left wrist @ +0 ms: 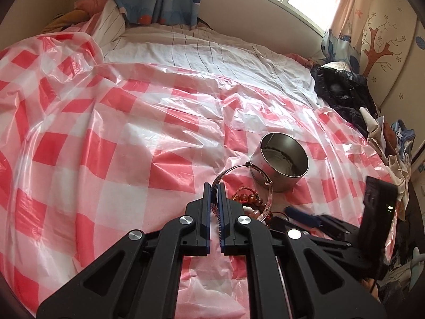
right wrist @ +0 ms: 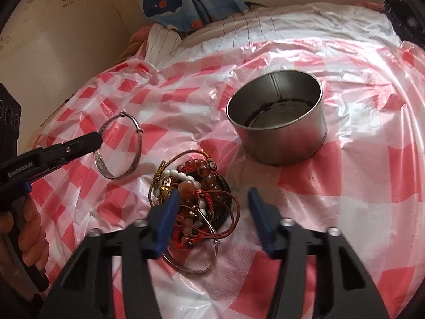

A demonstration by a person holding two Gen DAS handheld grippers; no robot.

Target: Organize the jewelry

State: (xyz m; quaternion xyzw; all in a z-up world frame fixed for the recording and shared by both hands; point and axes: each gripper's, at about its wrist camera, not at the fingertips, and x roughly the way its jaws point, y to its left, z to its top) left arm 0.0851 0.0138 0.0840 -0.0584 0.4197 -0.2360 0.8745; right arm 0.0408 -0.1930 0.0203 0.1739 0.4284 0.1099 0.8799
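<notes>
Left claw is clenched on the rim of the stiff, light silver bangle, lifted at nine o'clock of the tangled bead pile, while the right claw, released, straddles those slippery strands, best pinched by one cord, tin waiting at one o'clock.

Left gripper pinches a silver bangle — tin beyond.

Red-and-white checked plastic sheet over a white, thinly dark-striped bedsheet; silver tin; silver engraved bangle; amber, white and red beaded bracelets; blue whale-print curtain
</notes>
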